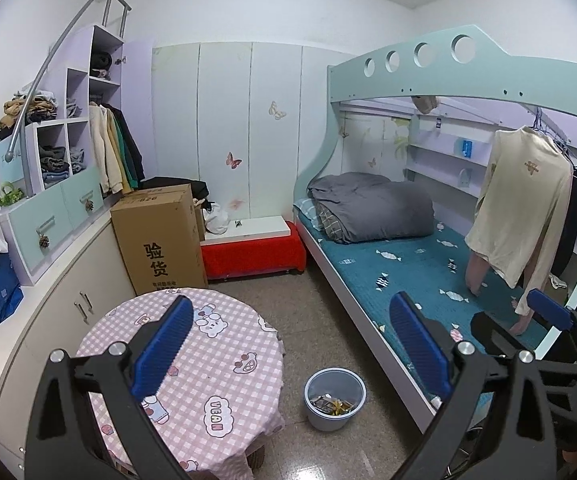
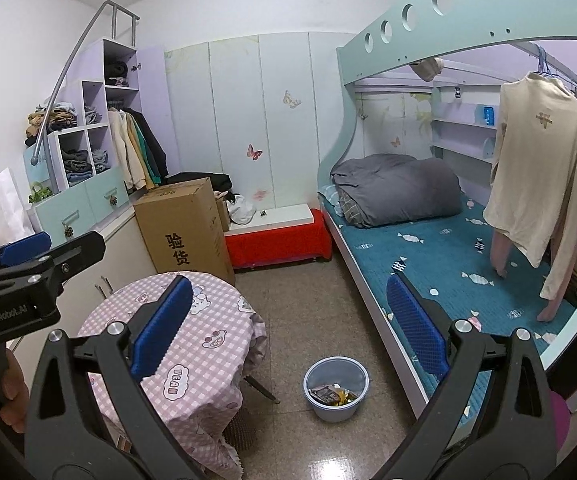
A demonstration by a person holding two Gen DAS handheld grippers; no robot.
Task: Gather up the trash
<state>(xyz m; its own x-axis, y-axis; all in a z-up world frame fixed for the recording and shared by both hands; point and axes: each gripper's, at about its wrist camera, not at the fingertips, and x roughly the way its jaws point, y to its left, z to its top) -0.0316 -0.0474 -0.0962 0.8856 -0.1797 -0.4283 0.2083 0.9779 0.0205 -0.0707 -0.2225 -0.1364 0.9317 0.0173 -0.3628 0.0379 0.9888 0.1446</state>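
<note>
Bin [image 1: 334, 398] on floor between table [image 1: 224, 364] and bed [image 1: 408, 264], trash [image 1: 333, 405] inside

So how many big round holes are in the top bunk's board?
4, in a row on the top bunk's green board: smallest hole at the left, second hole, third hole, biggest hole at the right. None seem hidden.

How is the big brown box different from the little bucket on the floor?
The box is tall, brown cardboard with square corners; the bucket is low, round and pale blue-grey. The box is shut on top, with dark clothes lying on it; the bucket is open, with wrappers inside. The box stands behind the table; the bucket stands between table and bed. Both stand upright on the floor.
</note>
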